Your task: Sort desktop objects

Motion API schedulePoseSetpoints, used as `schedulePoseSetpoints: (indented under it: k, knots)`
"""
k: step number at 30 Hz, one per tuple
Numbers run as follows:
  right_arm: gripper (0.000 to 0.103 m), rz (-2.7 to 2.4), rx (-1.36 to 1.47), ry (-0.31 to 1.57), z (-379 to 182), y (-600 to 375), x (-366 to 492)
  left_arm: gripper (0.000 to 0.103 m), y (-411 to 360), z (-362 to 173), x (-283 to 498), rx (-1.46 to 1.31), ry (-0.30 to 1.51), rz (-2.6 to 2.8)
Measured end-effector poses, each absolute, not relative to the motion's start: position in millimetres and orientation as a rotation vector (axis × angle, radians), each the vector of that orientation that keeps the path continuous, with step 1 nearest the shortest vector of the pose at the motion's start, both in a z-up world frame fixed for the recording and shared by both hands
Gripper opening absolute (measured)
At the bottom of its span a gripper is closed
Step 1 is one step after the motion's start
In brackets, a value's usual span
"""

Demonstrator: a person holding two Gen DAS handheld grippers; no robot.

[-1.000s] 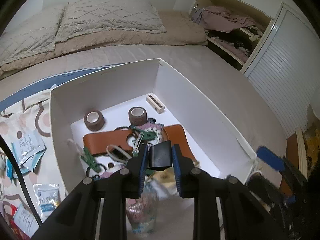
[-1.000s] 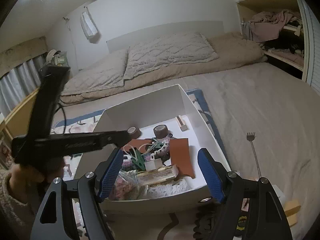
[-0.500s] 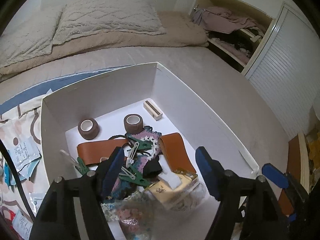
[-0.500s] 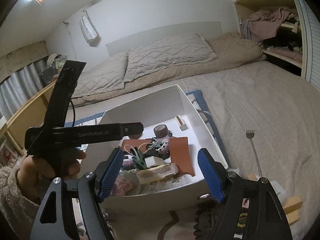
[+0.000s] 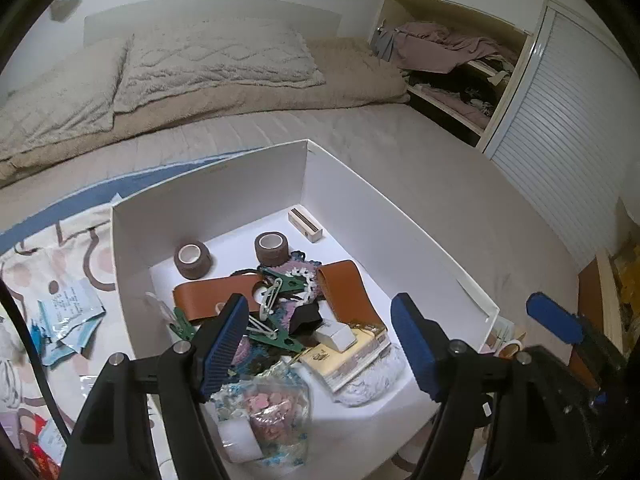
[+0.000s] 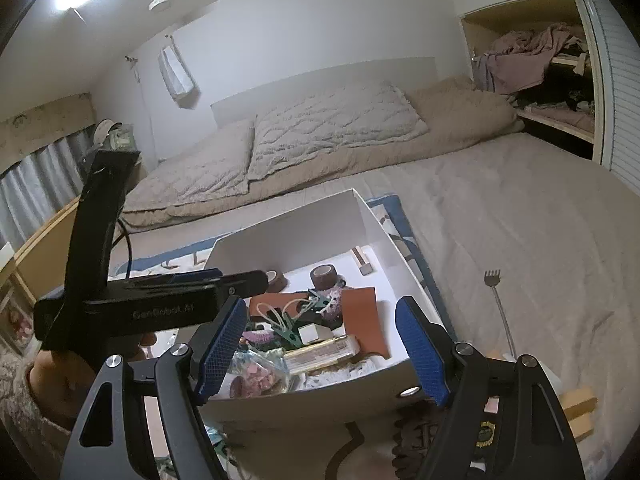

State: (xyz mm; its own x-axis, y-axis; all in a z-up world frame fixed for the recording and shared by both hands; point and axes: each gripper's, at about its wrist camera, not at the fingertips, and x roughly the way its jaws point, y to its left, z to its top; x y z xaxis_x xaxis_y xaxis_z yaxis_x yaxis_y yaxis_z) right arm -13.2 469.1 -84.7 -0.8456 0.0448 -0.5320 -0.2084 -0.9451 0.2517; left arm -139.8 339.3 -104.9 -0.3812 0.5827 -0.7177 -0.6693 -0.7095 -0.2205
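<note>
A white box stands on the bed with several small things in it: two brown tape rolls, a brown leather strap, green clips, a bag of pink bits. A small black object lies loose on the pile beside a white cube. My left gripper hovers open above the box's near end, with nothing between its pads. My right gripper is open and empty in front of the box, at its near right. The left gripper's black body reaches over the box from the left.
Blue-and-white packets lie on a patterned mat left of the box. To the right of the box a back scratcher and wooden blocks rest on the bed. Pillows lie at the back, and a closet shelf at the far right.
My left gripper opened and let go of the black object, which now lies on the pile in the box. The gripper then drew back and up a little. The right gripper stayed put.
</note>
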Motion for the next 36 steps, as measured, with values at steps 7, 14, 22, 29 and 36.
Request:
schedulePoseSetpoints:
  k: [7, 14, 22, 29, 36]
  knots:
    - [0.077, 2.849, -0.787, 0.461, -76, 466, -9, 0.074, 329, -95, -125, -0.997, 0.156, 2.136]
    - [0.089, 2.841, -0.768, 0.421, -68, 456, -5, 0.087, 314, -86, -110, -0.944, 0.156, 2.159]
    - [0.098, 2.832, -0.743, 0.403, -57, 444, 3, 0.102, 288, -68, -90, -0.874, 0.134, 2.194]
    - [0.103, 2.823, -0.694, 0.383, -45, 432, 11, 0.102, 269, -51, -79, -0.836, 0.126, 2.236]
    - [0.103, 2.826, -0.675, 0.361, -36, 418, 18, 0.102, 246, -38, -69, -0.797, 0.109, 2.258]
